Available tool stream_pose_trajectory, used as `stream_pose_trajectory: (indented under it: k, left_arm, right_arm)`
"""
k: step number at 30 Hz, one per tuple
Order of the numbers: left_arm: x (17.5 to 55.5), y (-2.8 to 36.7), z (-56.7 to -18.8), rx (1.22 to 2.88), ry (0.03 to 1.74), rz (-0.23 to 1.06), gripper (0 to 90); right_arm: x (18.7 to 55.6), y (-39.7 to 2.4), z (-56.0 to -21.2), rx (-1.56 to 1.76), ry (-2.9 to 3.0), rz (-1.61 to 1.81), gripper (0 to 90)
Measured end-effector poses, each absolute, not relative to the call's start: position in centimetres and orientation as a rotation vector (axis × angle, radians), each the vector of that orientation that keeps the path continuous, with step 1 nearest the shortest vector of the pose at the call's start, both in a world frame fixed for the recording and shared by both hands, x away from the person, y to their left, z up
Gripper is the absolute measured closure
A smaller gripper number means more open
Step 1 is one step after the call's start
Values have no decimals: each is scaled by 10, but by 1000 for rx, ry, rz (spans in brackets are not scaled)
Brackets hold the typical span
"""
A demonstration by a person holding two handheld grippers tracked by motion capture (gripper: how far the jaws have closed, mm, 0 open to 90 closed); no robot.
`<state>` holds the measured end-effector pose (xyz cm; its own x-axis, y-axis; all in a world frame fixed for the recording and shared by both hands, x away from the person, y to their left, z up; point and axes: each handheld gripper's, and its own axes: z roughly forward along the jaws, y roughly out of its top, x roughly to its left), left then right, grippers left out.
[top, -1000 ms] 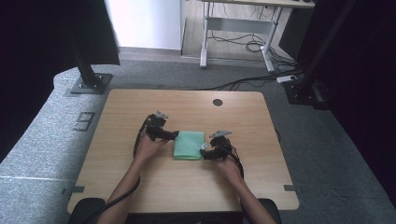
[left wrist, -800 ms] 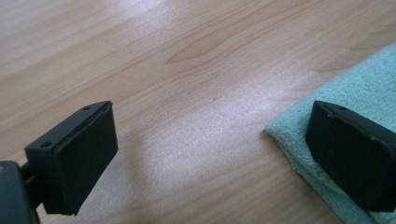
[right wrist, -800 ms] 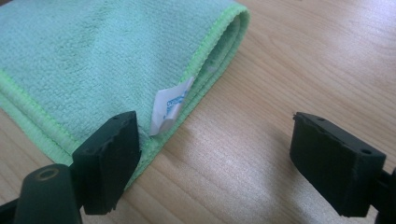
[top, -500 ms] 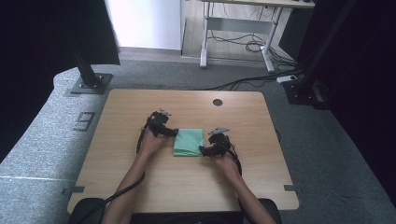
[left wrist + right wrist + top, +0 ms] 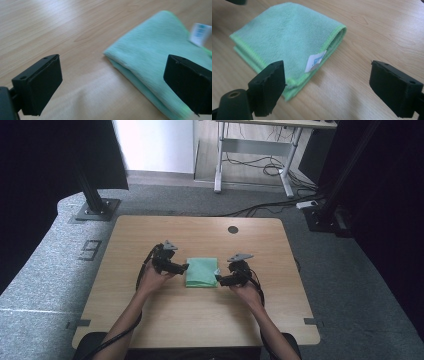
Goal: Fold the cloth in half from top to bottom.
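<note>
A folded mint-green cloth (image 5: 202, 272) lies flat on the wooden table (image 5: 150, 320), with a white label (image 5: 216, 270) at its right edge. My left gripper (image 5: 184, 266) is at the cloth's left edge, open. In the left gripper view the cloth's folded corner (image 5: 155, 57) lies between and ahead of the jaws of this gripper (image 5: 113, 82), untouched. My right gripper (image 5: 218, 279) is at the cloth's near right corner, open wide, its jaws having just spread slightly. In the right gripper view the cloth (image 5: 287, 42) and label (image 5: 315, 60) lie by the left jaw of that gripper (image 5: 332, 87); its pads press on nothing.
A round cable hole (image 5: 233, 229) sits near the table's far edge. Bare wood surrounds the cloth on all sides. Black stand bases (image 5: 95, 210) (image 5: 325, 217) rest on the grey carpet beyond the far corners, and a desk frame (image 5: 250, 150) stands farther back.
My left gripper has drawn back slightly to the near left from the cloth's left edge. The right gripper and the cloth have stayed about where they were.
</note>
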<state>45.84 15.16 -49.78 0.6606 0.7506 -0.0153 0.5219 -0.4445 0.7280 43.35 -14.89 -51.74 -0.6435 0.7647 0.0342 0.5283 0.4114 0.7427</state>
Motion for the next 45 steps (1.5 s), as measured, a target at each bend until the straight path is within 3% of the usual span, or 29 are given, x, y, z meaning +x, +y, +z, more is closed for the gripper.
stream_pose_trajectory:
  k: [11, 22, 34, 45]
  left_arm:
    - [399, 162, -479, 2174, 887, 409, 4]
    - [357, 184, -506, 2198, 937, 429, 0]
    - [343, 188, -546, 2281, 976, 417, 0]
    - [346, 188, -549, 2249, 985, 362, 0]
  right_arm:
    - [405, -178, -498, 1089, 2348, 1052, 39]
    - [377, -204, -506, 1098, 2341, 1031, 0]
    - [369, -220, -540, 1156, 2389, 974, 0]
    - [369, -225, -557, 1176, 2340, 989, 0]
